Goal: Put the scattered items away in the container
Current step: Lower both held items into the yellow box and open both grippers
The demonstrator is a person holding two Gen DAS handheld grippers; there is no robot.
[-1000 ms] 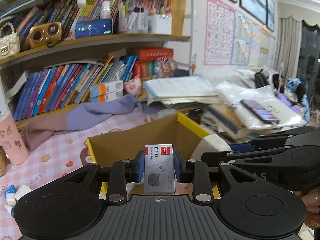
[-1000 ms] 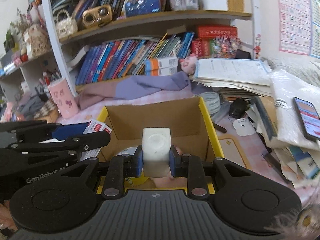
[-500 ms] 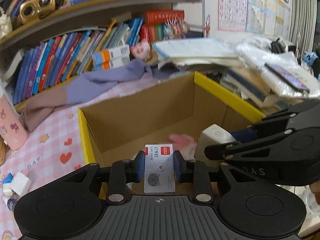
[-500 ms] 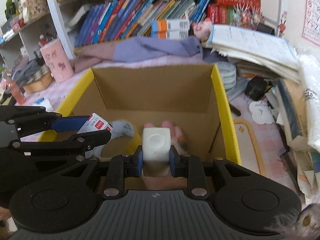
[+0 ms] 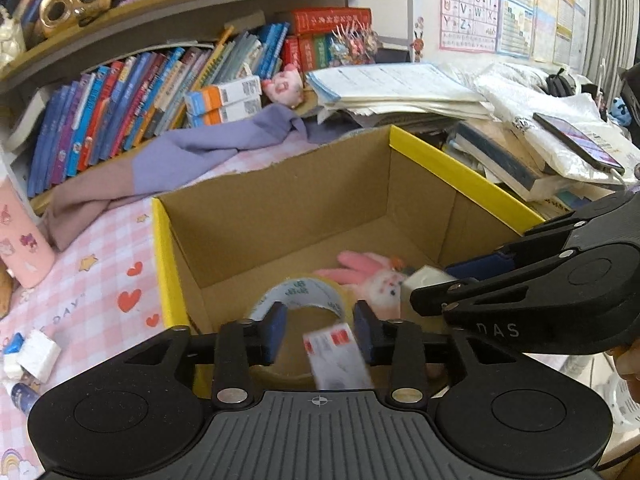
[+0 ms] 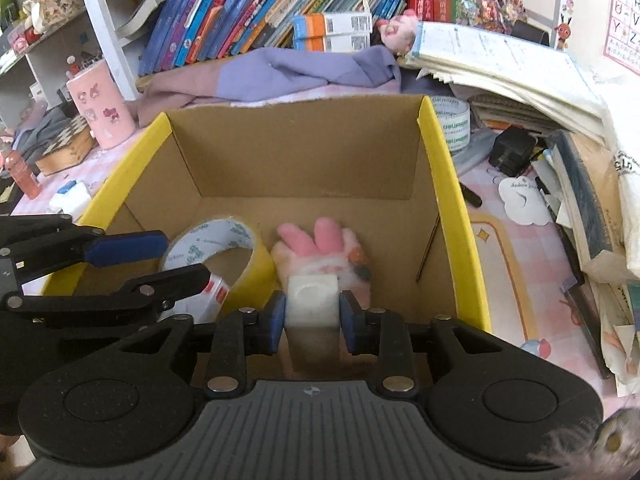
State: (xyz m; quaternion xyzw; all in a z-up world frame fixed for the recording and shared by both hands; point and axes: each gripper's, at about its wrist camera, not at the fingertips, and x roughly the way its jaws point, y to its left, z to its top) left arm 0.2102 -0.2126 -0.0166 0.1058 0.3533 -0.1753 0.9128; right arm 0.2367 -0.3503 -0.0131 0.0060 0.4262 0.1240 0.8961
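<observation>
A cardboard box with yellow rims (image 5: 460, 172) (image 6: 452, 184) stands in front of me. Inside lie a tape roll (image 5: 298, 294) (image 6: 218, 242) and a pink plush bunny (image 5: 370, 274) (image 6: 320, 248). My left gripper (image 5: 320, 330) is open over the box; the small staples box (image 5: 338, 356) is blurred and tilted between its fingers, loose. It also shows in the right wrist view (image 6: 208, 296). My right gripper (image 6: 312, 316) is over the box and its pads still touch a white cube (image 6: 311, 300), also visible in the left wrist view (image 5: 424, 284).
A pink checked cloth (image 5: 100, 280) covers the desk. Small white and blue items (image 5: 32, 356) lie left of the box. A pink cup (image 6: 100, 108), a second tape roll (image 6: 452, 124), a black charger (image 6: 512, 148), paper stacks (image 6: 500, 60) and a phone (image 5: 576, 142) surround it.
Both grippers have moved forward and down over the box. My left gripper has opened and let go of the staples box, which is dropping.
</observation>
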